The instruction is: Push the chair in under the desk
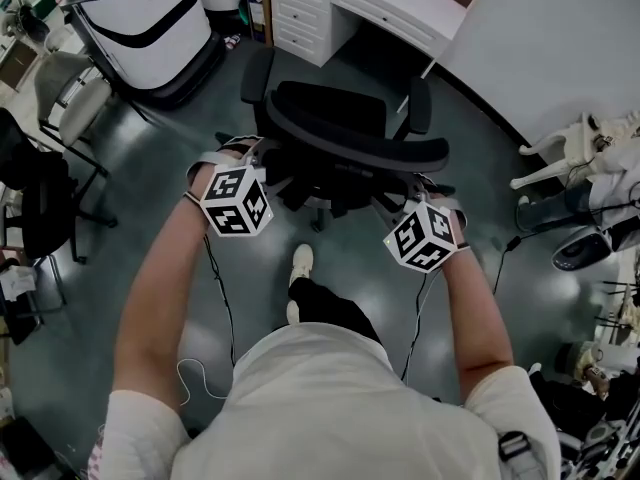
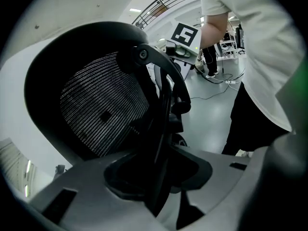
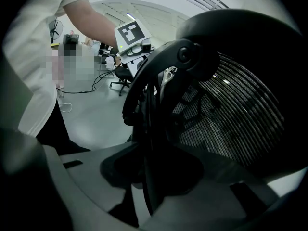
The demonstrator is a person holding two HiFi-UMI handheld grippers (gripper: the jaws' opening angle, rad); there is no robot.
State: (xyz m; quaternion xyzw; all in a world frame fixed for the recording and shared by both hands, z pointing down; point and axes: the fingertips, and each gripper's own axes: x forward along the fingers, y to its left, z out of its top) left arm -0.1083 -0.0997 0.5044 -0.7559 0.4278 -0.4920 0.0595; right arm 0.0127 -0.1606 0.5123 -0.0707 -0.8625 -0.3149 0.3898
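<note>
Black mesh-backed office chair [image 1: 340,133] stood on the grey-green floor [image 1: 150,178] just before the white desk [image 1: 395,3], its seat facing the gap beneath but not yet under it. From behind, the left gripper [image 2: 159,184] and the right gripper [image 3: 149,179] each pinched one side edge of its backrest frame.

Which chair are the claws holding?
The black mesh office chair in the middle: the left claw and right claw grip its backrest. The grey chair at left stands untouched.
</note>
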